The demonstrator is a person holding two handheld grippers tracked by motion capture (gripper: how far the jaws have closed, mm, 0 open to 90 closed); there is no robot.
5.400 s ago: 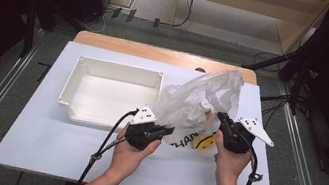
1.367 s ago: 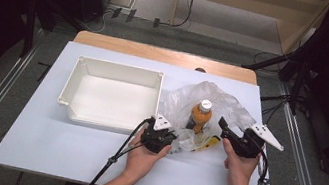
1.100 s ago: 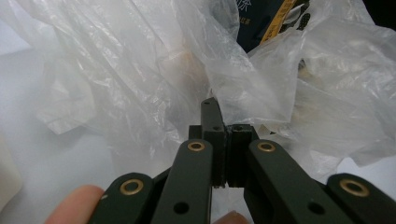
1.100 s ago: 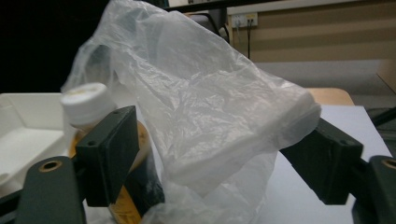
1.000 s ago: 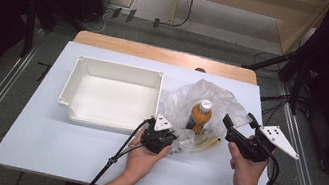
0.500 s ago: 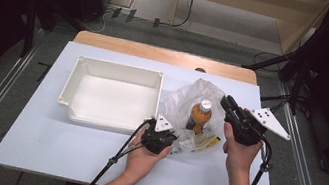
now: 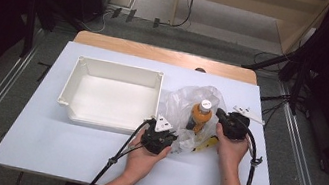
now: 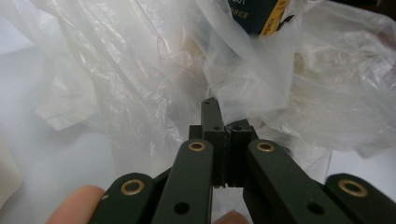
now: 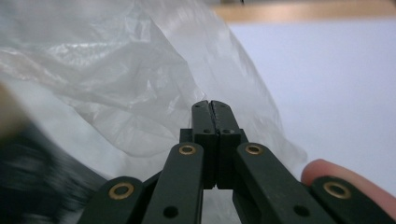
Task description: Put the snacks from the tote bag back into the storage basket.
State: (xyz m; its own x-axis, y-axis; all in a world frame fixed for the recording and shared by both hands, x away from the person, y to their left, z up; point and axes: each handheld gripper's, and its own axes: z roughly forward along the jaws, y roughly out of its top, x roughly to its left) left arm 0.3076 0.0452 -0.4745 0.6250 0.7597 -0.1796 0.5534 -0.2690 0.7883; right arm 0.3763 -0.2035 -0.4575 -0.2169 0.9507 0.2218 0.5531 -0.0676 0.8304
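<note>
High view shows a clear plastic bag (image 7: pixel 185 108) crumpled on the white counter (image 7: pixel 43 138), just right of a white tray (image 7: pixel 114 95), with an orange bottle (image 7: pixel 199 116) standing inside it. Left gripper (image 7: pixel 164 140) has its fingers clamped on the bag's near edge, film pinched between them. Right gripper (image 7: pixel 223 117) sits at the bag's right side; its fingers have just been closing and now meet, whether on film I cannot tell
</note>
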